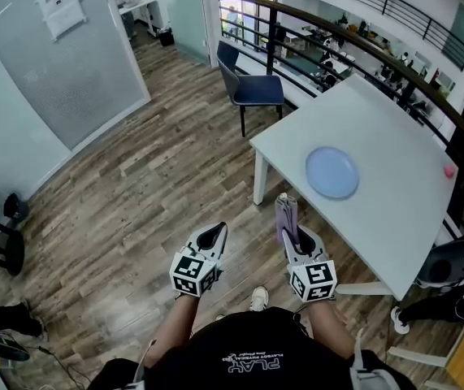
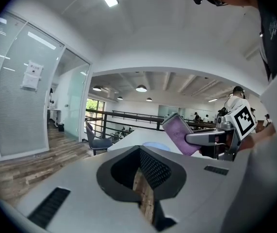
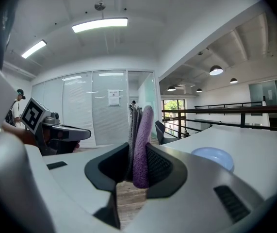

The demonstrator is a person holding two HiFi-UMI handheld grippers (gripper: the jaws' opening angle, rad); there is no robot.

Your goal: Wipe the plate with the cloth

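A pale blue plate (image 1: 331, 171) lies on the white table (image 1: 394, 218), also seen in the right gripper view as the plate (image 3: 213, 157) and faintly as the plate (image 2: 155, 145) in the left gripper view. My right gripper (image 1: 289, 230) is shut on a folded purple and grey cloth (image 1: 286, 214), which stands upright between its jaws; the cloth (image 3: 139, 143) fills that gripper's view. The right gripper hovers short of the table's near corner. My left gripper (image 1: 214, 237) is shut with nothing in it, over the floor to the left. From the left, the cloth (image 2: 182, 134) shows in the right gripper (image 2: 196, 139).
A blue chair (image 1: 248, 88) stands beyond the table's far corner. A dark railing (image 1: 362, 47) runs behind the table. A small pink object (image 1: 449, 171) lies at the table's far right edge. A black chair (image 1: 447, 262) sits to the right. Wooden floor (image 1: 134, 185) spreads left, with glass walls (image 1: 45, 63) beyond.
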